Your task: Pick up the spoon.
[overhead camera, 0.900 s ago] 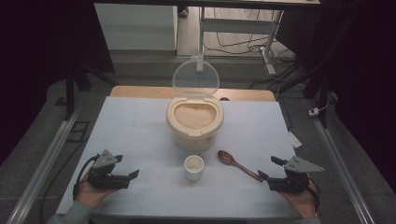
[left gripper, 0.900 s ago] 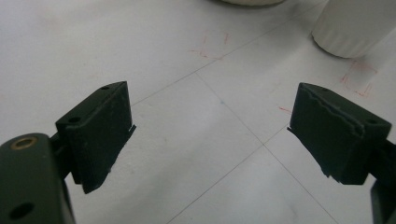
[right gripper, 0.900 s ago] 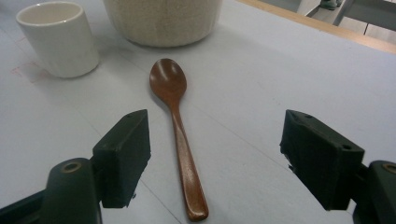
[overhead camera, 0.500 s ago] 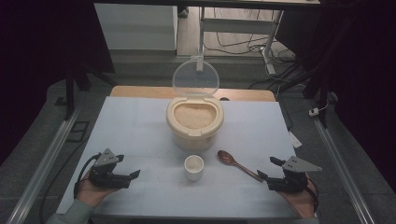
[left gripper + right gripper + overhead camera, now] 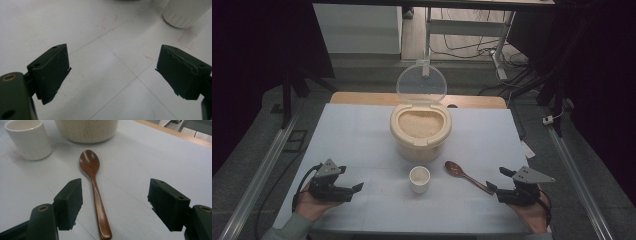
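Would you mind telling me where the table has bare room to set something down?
Bare patches lie left and right of the rice tub, out to the table edges. It is crowded in front of it: cup, spoon.

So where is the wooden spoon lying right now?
In the high view the wooden spoon lies flat on the table's right half, bowl just right of the small white cup, handle end pointing to the open right claw.

The desk (image 5: 362, 135) is white, with faint lines and red marks. On it stand a lidded rice container (image 5: 420, 131) and, near it, a small white cup (image 5: 419, 179). A wooden spoon (image 5: 467, 176) lies just beside the cup.
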The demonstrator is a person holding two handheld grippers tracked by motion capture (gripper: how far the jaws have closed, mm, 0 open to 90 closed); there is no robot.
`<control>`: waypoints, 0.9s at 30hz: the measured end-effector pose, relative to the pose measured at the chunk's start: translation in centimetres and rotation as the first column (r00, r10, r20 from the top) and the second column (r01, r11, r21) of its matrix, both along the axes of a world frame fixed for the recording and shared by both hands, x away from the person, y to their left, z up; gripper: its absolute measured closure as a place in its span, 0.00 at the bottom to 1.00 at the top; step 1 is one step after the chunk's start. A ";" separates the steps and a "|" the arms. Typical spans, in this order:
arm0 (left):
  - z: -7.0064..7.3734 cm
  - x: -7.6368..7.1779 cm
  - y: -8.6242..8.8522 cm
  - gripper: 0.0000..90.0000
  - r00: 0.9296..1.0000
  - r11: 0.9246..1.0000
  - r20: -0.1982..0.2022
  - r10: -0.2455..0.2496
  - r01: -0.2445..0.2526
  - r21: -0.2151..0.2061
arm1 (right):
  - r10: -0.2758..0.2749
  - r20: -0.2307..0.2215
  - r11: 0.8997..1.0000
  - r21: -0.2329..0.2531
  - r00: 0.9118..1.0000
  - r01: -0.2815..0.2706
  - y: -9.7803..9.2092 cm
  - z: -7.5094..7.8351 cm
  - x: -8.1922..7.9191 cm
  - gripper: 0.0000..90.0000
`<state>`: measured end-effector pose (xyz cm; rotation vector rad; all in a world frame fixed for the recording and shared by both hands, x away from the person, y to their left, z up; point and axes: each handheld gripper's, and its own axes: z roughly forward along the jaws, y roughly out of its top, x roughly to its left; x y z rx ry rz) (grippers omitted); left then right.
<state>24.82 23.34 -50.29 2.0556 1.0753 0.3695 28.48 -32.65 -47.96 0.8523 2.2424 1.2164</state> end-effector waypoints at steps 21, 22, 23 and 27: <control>-0.3 0.2 -0.5 0.12 1.000 1.000 -0.015 -0.010 0.010 0.012 | 0.067 -0.063 0.992 -0.098 0.996 -0.073 2.5 3.3 1.6 0.34; -0.3 0.3 -0.5 0.12 1.000 1.000 -0.016 -0.010 0.010 0.011 | 0.069 -0.070 0.990 -0.120 0.995 -0.077 2.8 3.6 1.7 0.34; -0.3 0.3 -0.5 0.12 1.000 1.000 -0.016 -0.010 0.010 0.011 | 0.076 -0.079 0.988 -0.132 0.994 -0.086 3.1 3.8 1.9 0.34; -0.3 0.3 -0.6 0.12 1.000 1.000 -0.018 -0.010 0.011 0.014 | 0.086 -0.134 0.980 -0.164 0.987 -0.108 4.2 4.5 2.7 0.34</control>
